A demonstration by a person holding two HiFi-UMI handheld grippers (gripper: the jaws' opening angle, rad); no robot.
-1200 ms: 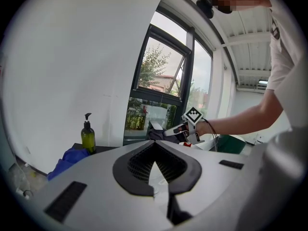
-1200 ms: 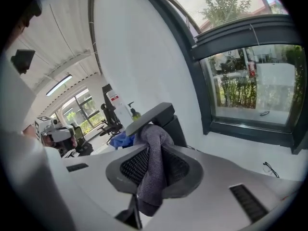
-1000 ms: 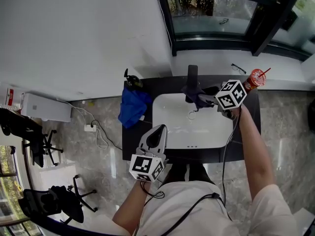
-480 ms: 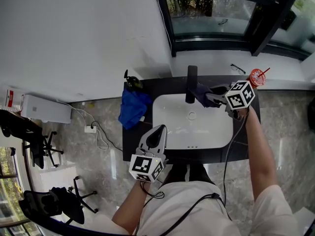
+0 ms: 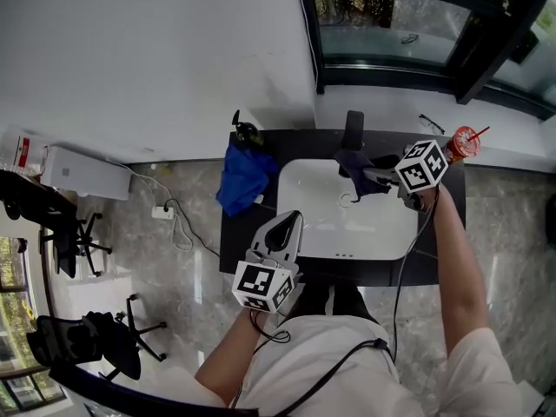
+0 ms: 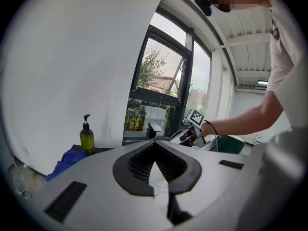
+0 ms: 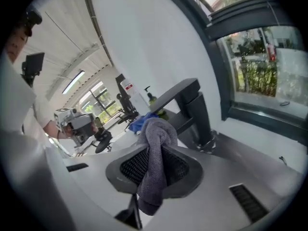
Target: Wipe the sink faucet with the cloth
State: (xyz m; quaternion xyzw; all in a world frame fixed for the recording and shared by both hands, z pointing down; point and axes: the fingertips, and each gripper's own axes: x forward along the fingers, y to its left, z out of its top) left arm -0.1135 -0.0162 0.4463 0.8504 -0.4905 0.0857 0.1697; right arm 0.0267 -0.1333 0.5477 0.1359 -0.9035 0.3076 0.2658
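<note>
Right hand-held gripper (image 7: 159, 150) clamped grey cloth (image 7: 154, 177) beside faucet (image 7: 185, 102) at sink's (image 5: 347, 228) 12 o'clock; left hand-held gripper (image 6: 155, 150) closed, empty.

The left claw (image 5: 289, 219) is held low and close to the body on a bent arm, pointing forward, its jaws together with nothing between them. The right arm (image 5: 454, 263) stretches forward, and the right claw (image 5: 367, 176) points left, jaws clamped on a cloth (image 7: 156, 162).

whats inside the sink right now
Only the drain shows in the white sink; the right gripper and its grey cloth cover its back edge by the faucet.
</note>
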